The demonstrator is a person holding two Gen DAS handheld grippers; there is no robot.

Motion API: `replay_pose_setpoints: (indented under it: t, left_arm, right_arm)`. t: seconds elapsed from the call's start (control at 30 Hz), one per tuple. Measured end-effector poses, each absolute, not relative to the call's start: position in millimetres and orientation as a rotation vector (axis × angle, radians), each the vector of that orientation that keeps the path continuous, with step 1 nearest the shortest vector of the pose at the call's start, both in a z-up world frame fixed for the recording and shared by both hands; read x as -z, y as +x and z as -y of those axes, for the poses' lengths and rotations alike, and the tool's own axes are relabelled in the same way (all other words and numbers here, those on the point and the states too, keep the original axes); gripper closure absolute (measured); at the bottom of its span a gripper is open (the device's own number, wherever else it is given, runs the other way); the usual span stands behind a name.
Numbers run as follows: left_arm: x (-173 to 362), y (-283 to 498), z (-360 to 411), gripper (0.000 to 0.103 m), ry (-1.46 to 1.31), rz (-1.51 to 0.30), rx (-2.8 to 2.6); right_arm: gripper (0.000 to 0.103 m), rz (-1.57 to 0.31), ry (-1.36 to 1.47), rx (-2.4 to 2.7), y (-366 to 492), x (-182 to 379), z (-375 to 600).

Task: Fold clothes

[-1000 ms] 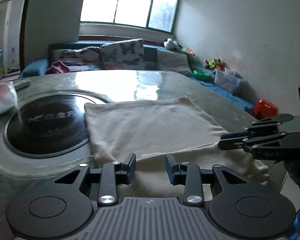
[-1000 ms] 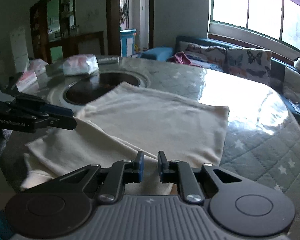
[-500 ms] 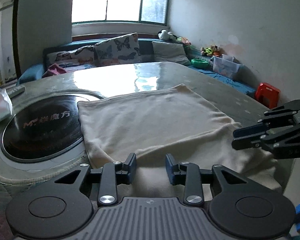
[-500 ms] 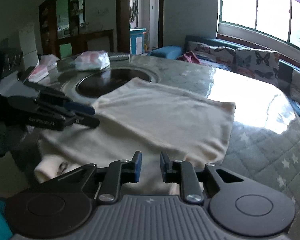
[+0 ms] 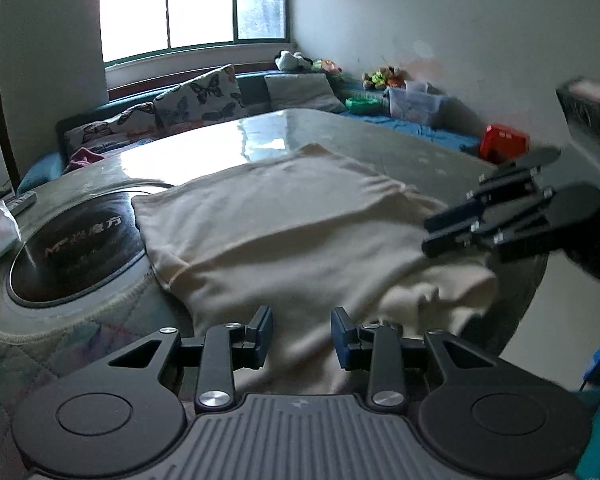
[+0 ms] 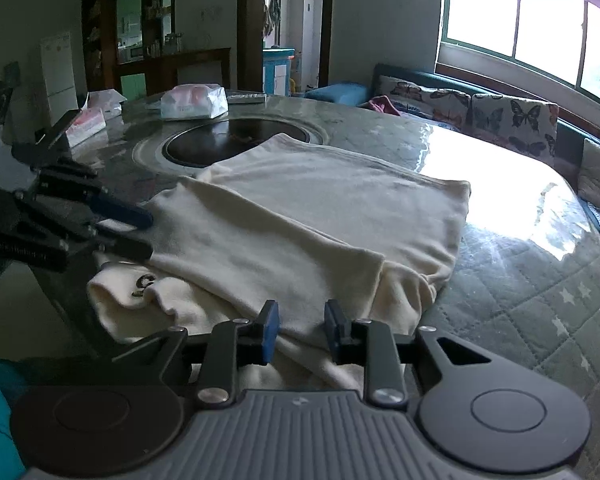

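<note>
A cream garment (image 5: 280,220) lies folded on the round table (image 5: 380,140), its near edge bunched and hanging over the rim. My left gripper (image 5: 302,332) stands open just above that near edge, with cloth showing through the gap and not pinched. In the right wrist view the same garment (image 6: 320,208) shows a folded-over top layer and a dark logo at the lower left. My right gripper (image 6: 302,330) is also open over the hanging hem. Each gripper appears in the other's view: the right gripper (image 5: 440,232) at the cloth's right side, the left gripper (image 6: 140,232) at its left.
A black round hob (image 5: 72,248) is set into the table beside the garment. Tissue packs (image 6: 194,102) and a remote lie beyond it. A sofa with butterfly cushions (image 5: 200,96) runs behind the table. The table's rim and the floor are right below both grippers.
Both grippers have drawn back toward the table's edge and sit higher. The right jaws have spread wider. The garment's near edge now lies bunched over the rim.
</note>
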State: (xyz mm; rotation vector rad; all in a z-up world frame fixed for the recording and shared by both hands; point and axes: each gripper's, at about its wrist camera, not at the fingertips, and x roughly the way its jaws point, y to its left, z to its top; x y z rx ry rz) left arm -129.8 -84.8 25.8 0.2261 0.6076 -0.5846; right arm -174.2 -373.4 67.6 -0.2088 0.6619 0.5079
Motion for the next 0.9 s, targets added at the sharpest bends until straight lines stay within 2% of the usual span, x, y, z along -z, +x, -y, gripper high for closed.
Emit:
replay_pose_setpoints:
  t: [0.1, 0.4, 0.6, 0.67, 0.9]
  left_arm:
    - [-26.8, -134.7, 81.3, 0.068, 0.233, -0.604, 0.589]
    - [-31.9, -161.7, 72.7, 0.058, 0.323, -0.566, 0.640]
    - [-23.5, -172.8, 85.5, 0.058, 0.408, -0.522, 0.688]
    - [-19.2, -174.5, 92.0, 0.058, 0.441, -0.495, 0.697]
    - [-10.1, -172.9, 103.1, 0.059, 0.471, -0.451, 0.719]
  right_arm:
    - [0.078, -0.648, -0.189, -0.504, -177.4, -70.9, 376.9]
    - [0.077, -0.651, -0.188, -0.502, -178.2, -73.0, 378.9]
    - [0.064, -0.643, -0.234, -0.509, -193.0, -82.7, 383.0]
    - [0.055, -0.644, -0.268, -0.518, -199.6, -84.5, 383.8]
    - [0.044, -0.638, -0.384, -0.552, -223.0, -86.2, 385.2]
